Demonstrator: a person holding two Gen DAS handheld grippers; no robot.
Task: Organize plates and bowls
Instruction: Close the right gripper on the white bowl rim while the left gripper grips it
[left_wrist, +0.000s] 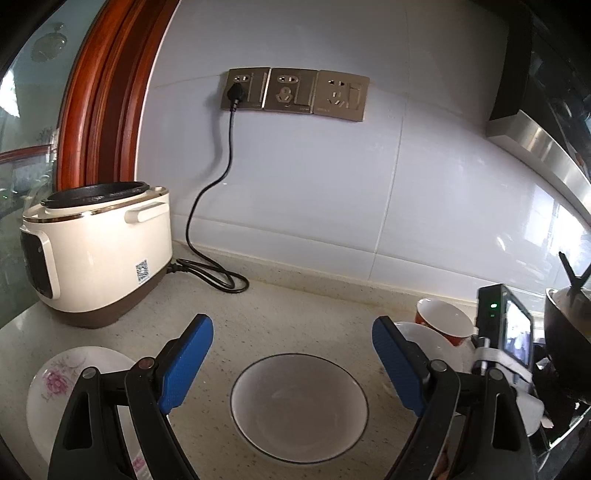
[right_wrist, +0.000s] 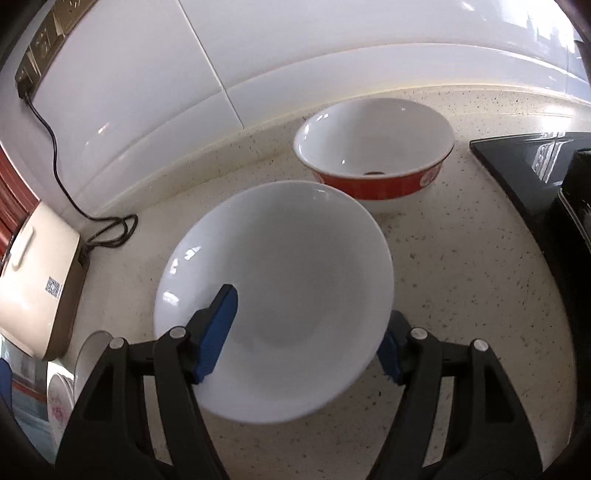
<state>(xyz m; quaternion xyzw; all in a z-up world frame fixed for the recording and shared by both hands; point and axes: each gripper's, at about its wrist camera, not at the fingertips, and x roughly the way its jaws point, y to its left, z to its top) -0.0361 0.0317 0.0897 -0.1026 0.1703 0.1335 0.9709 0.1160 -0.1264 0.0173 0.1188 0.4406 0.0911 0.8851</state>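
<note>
In the right wrist view my right gripper is shut on a plain white bowl, held tilted. Its left finger lies inside the bowl and its right finger is outside, under the rim. Behind it a red-sided bowl stands upright on the counter. In the left wrist view my left gripper is open above a shallow white dish with a dark rim. A floral plate lies at its left. At the right edge are the white bowl and the red bowl.
A cream rice cooker stands at the back left, its black cord looping to the wall sockets. A black stove top and a dark pot bound the right side. The speckled counter meets the tiled wall behind.
</note>
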